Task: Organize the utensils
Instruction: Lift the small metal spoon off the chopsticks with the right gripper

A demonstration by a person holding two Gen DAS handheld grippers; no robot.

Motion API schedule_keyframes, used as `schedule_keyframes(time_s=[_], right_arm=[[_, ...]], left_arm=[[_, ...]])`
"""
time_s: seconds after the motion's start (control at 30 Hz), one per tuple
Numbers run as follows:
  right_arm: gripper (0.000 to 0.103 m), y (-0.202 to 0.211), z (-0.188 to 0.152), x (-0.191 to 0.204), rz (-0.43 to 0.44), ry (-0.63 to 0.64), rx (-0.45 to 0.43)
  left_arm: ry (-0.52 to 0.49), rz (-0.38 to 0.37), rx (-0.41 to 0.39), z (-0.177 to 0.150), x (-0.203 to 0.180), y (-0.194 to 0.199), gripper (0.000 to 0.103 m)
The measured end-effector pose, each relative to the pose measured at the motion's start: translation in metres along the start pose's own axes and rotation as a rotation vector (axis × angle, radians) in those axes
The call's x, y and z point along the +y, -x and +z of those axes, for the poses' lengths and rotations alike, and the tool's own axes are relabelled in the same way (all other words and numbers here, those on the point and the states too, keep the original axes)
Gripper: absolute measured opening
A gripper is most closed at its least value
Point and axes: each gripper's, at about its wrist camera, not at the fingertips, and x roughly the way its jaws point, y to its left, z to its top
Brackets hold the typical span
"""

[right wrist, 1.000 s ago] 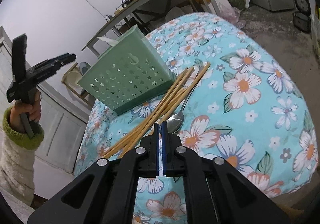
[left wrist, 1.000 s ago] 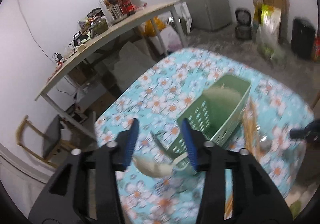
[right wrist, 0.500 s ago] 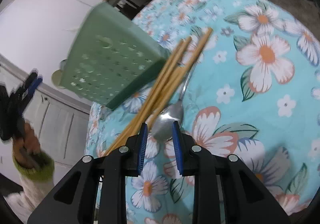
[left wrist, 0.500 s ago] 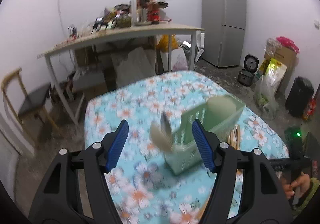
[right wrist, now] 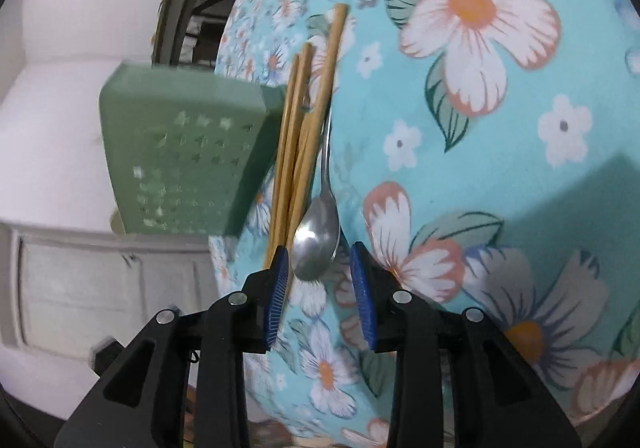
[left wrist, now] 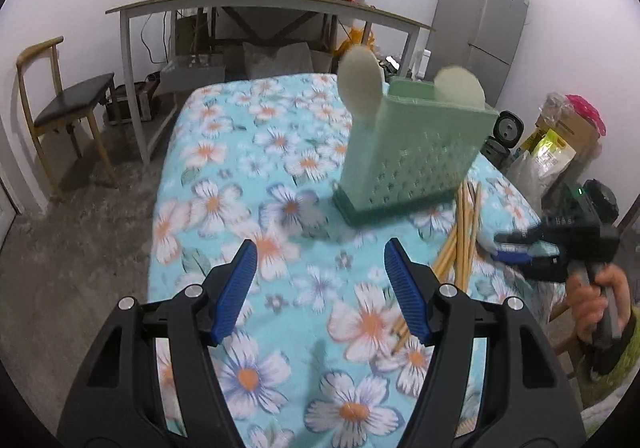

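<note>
Two claws are in play, and only one is close to its work. Taking the left wrist view first: the left claw (left wrist: 318,288) hangs wide open and holds nothing, above the flowered table (left wrist: 224,208). The green basket (left wrist: 416,152) stands well ahead of it at about one o'clock, with two pale spoon bowls (left wrist: 360,88) poking above its rim. The chopsticks (left wrist: 464,232) lie at about two o'clock, beside the basket's foot.

In the right wrist view the right claw (right wrist: 320,284) is partly open and grips nothing yet. The metal spoon (right wrist: 318,240) lies flat on the cloth, its bowl sitting between the two fingertips and its handle running straight ahead toward twelve o'clock, so its long axis runs along the claw's own line. The chopsticks lie just beside the spoon at eleven o'clock, roughly parallel, touching or nearly touching the left finger. The basket sits further off at ten o'clock.

The right claw is plainly the nearer one; I judge a pinch across the bowl comes next, and a chopstick could get caught with it.
</note>
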Motion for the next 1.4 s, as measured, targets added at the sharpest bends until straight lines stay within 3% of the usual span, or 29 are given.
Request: schedule_keyframes(time_s=[0.1, 0.23, 0.4, 0.53, 0.7, 0.9, 1.17, 1.4], right_arm=[[0.029, -0.004, 0.002, 0.0, 0.005, -0.034, -0.019], [0.006, -0.006, -0.003, -0.003, -0.006, -0.039, -0.042], [0.006, 0.004, -0.009, -0.013, 0.025, -0.079, -0.064], [0.005, 0.035, -0.019, -0.001, -0.118, 0.044, -0.114], [0.004, 0.081, -0.035, 0.038, -0.476, 0.359, -0.253], [0.002, 0.096, -0.055, 0.1, -0.793, 0.719, -0.376], [0.0, 0.126, -0.062, 0.168, -0.954, 0.989, -0.519], [0.0, 0.148, -0.06, 0.246, -0.922, 1.136, -0.635]], left_arm=[[-0.048, -0.008, 0.006, -0.013, -0.014, -0.004, 0.063], [-0.138, -0.013, 0.013, -0.026, -0.035, -0.009, 0.063], [-0.162, -0.042, 0.038, -0.038, -0.045, -0.019, 0.063], [-0.182, -0.037, 0.034, -0.041, -0.047, -0.022, 0.063], [-0.184, -0.043, 0.037, -0.042, -0.047, -0.025, 0.063], [-0.179, -0.053, 0.028, -0.042, -0.047, -0.025, 0.063], [-0.184, -0.048, 0.025, -0.045, -0.047, -0.028, 0.063], [-0.156, -0.062, 0.017, -0.044, -0.044, -0.029, 0.063]])
